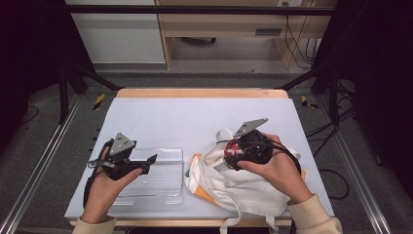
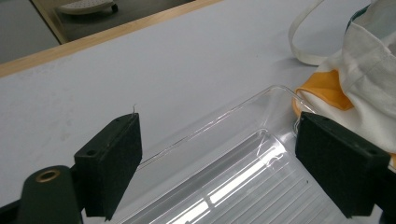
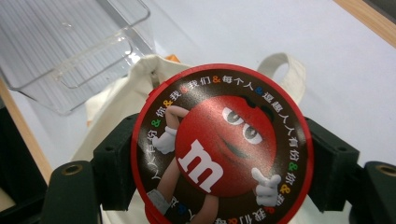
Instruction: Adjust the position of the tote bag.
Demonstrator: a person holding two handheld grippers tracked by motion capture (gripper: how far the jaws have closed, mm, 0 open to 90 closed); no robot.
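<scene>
1. Right gripper (image 3: 219,154) grasps a round red candy tin (image 3: 219,144), 1 jaw on each side of its rim. The printed lid faces the right gripper view's camera.
2. In the high view the tin (image 1: 233,148) sits in the right gripper (image 1: 238,152) at the mouth of the white cloth bag (image 1: 234,187), above the cloth, right half of the table (image 1: 195,117).
3. Left gripper (image 2: 217,154) is released: its jaws stand wide apart with nothing between the pads, hovering over the clear plastic tray (image 2: 243,182). In the high view the left gripper (image 1: 146,163) is above the tray (image 1: 165,190), which lies just left of the bag.
4. Handling, judged: the tin looks stiff and fairly light; glossy lid and rounded rim are likely slippery. Best hold is across the full width at the rim, as now, jaws square to the side wall; an off-centre pinch could let it swivel or squirt out.
5. The bag is soft and floppy; its loop handle (image 3: 285,74) lies loose beside the tin and could snag.
6. The tray looks rigid, thin and light, likely to slide if nudged.
</scene>
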